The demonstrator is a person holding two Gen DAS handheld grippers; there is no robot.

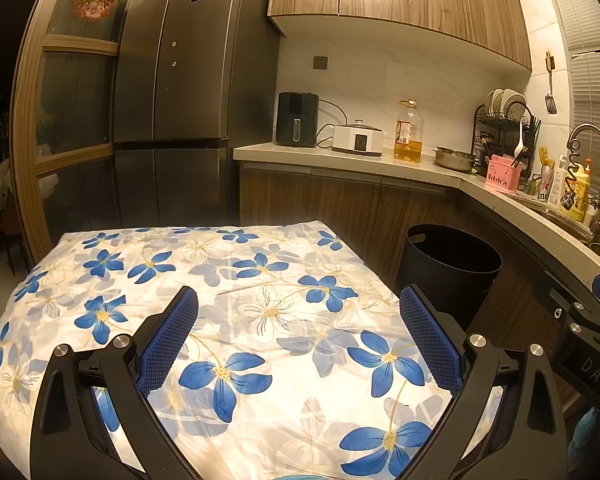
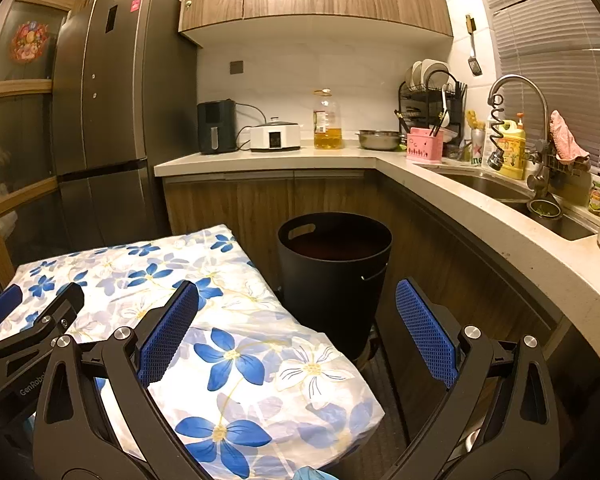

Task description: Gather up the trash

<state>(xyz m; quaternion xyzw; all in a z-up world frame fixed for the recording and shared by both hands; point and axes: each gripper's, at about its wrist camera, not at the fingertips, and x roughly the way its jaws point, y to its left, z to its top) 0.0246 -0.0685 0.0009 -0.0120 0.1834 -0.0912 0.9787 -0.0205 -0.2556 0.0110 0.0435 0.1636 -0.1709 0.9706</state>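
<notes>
A black round bin (image 1: 450, 268) (image 2: 334, 276) stands on the floor between the table's right side and the kitchen cabinets; its inside looks dark. The table wears a white cloth with blue flowers (image 1: 228, 280) (image 2: 236, 320), and no trash shows on it. My left gripper (image 1: 298, 336) hovers open over the cloth, nothing between its blue pads. My right gripper (image 2: 296, 332) is open too, over the table's right edge and short of the bin, holding nothing. Part of the right gripper (image 1: 580, 320) shows at the left wrist view's right edge, and the left gripper (image 2: 32, 312) at the right wrist view's left.
A tall dark fridge (image 1: 188, 92) stands behind the table. The L-shaped counter (image 2: 480, 200) carries an air fryer (image 1: 297, 119), a cooker, an oil bottle (image 2: 327, 120), a steel bowl, a pink holder, a dish rack and a sink with tap (image 2: 520, 92). Dark cabinets line the floor gap.
</notes>
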